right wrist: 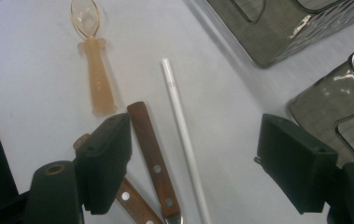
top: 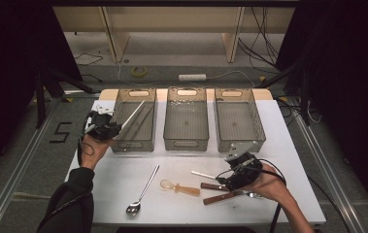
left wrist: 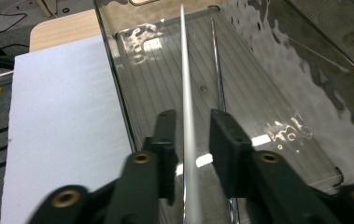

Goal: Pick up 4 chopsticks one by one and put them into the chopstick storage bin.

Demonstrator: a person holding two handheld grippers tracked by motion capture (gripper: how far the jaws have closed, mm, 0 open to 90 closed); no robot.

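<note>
Where grey floor meets table, a black taped "5" (top: 61, 132)

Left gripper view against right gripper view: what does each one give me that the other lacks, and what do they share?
Left gripper view: the left gripper, jaws parted around a white stick without pressing it, above a smoky bin holding a thin metal rod.

Right gripper view: the right gripper, open over a second white stick, two wooden handles and an amber spoon.

Both: the white table cover and smoky bins.
</note>
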